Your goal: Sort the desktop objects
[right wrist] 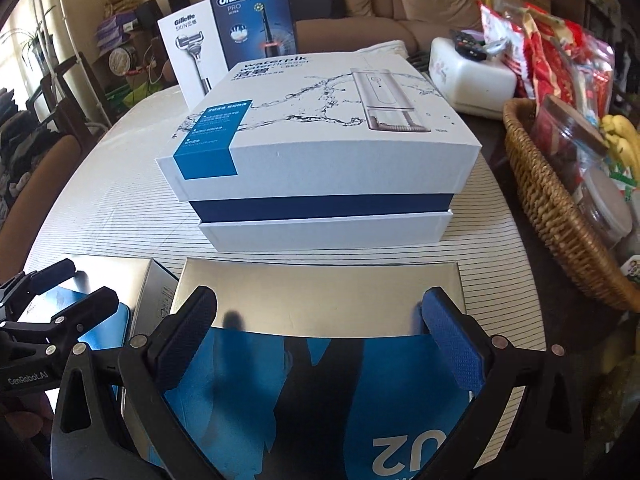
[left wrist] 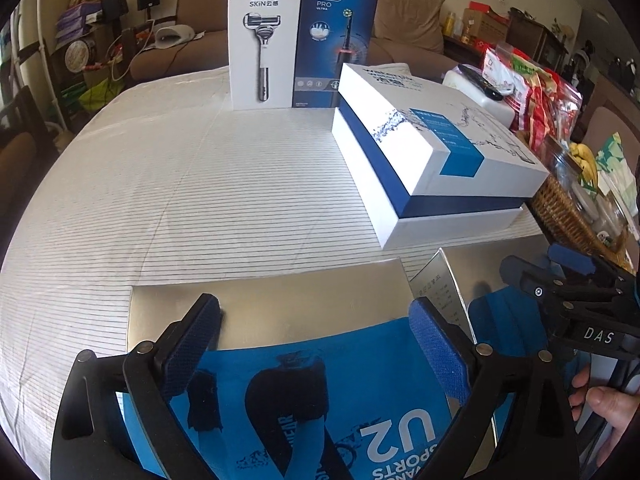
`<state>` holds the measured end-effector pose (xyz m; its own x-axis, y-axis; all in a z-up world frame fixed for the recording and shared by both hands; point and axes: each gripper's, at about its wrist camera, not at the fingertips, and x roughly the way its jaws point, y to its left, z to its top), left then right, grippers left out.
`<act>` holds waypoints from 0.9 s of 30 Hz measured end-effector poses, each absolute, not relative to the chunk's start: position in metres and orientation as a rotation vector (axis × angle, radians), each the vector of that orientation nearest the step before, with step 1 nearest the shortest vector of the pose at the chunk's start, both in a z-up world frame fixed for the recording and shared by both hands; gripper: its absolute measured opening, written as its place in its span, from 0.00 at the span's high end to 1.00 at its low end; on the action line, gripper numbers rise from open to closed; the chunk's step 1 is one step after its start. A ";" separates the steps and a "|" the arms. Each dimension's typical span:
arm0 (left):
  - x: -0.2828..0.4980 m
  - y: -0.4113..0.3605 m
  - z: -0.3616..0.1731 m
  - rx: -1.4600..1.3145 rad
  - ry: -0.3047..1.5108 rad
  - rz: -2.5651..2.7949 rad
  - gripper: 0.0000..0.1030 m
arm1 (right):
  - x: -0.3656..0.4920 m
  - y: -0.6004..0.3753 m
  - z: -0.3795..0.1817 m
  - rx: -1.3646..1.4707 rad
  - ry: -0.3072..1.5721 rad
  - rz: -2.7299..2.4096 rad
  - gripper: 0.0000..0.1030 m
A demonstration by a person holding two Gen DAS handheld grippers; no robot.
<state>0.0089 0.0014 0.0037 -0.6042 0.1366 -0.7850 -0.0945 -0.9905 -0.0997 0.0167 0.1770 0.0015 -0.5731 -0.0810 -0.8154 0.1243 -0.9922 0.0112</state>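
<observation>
Two flat silver-and-blue "U2" boxes lie side by side at the table's near edge. My left gripper (left wrist: 316, 320) is open, its fingers spread above the left box (left wrist: 272, 312). My right gripper (right wrist: 320, 316) is open above the right box (right wrist: 320, 300); it also shows in the left wrist view (left wrist: 532, 284). The left gripper shows at the left of the right wrist view (right wrist: 72, 284). A large white-and-blue Waterpik box (right wrist: 320, 152) lies behind them. A white Gillette box (left wrist: 264, 48) and a dark blue Oral-B box (left wrist: 336, 36) stand upright at the far edge.
The table has a white striped cloth (left wrist: 180, 200). A wicker basket (right wrist: 560, 220) with jars and bananas sits at the right edge. Behind it are a white container (right wrist: 472, 76) and red snack bags (right wrist: 552, 48). A sofa stands beyond the table.
</observation>
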 end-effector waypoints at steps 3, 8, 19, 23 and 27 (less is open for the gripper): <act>0.007 0.007 0.001 -1.348 -0.022 2.709 0.00 | 0.016 0.174 0.000 1.402 0.110 -2.696 0.00; 0.005 0.009 0.000 -1.371 0.009 2.734 0.00 | 0.015 0.167 -0.002 1.425 0.182 -2.705 0.00; 0.002 0.009 0.000 -1.405 0.001 2.762 0.00 | 0.017 0.163 -0.003 1.430 0.196 -2.710 0.00; 0.000 0.009 0.000 -1.404 0.004 2.754 0.00 | 0.017 0.164 -0.003 1.429 0.195 -2.710 0.00; 0.002 0.009 0.000 -1.399 0.005 2.753 0.00 | 0.017 0.164 -0.003 1.428 0.195 -2.710 0.00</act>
